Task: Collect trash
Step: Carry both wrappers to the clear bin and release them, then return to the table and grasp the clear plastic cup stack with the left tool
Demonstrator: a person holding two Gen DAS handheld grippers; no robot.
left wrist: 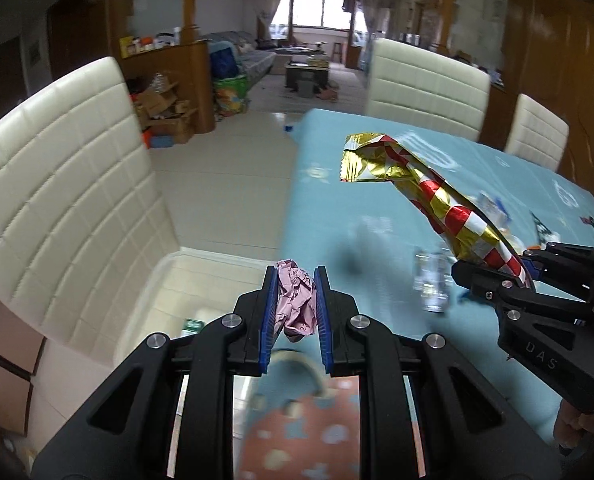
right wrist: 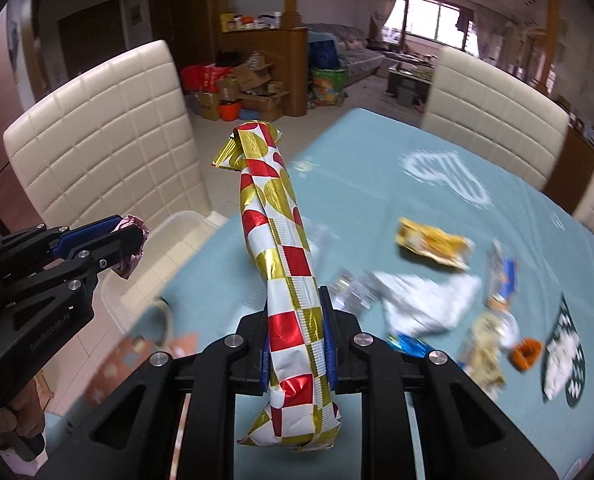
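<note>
My left gripper (left wrist: 295, 292) is shut on a crumpled pink paper ball (left wrist: 297, 304), held above the table's left edge; it also shows in the right wrist view (right wrist: 131, 236) with the pink ball (right wrist: 131, 266). My right gripper (right wrist: 297, 320) is shut on a long red, white and gold foil wrapper (right wrist: 285, 248), held up over the table; the wrapper also shows in the left wrist view (left wrist: 429, 192). A clear plastic bin (left wrist: 185, 280) stands on the floor beside the table.
The light blue table (right wrist: 377, 184) carries a yellow wrapper (right wrist: 433, 242), a white crumpled paper (right wrist: 425, 300), a blue wrapper (right wrist: 411, 346), an orange piece (right wrist: 527, 354) and a clear crushed bottle (left wrist: 431, 280). Cream chairs (left wrist: 69, 184) stand around it.
</note>
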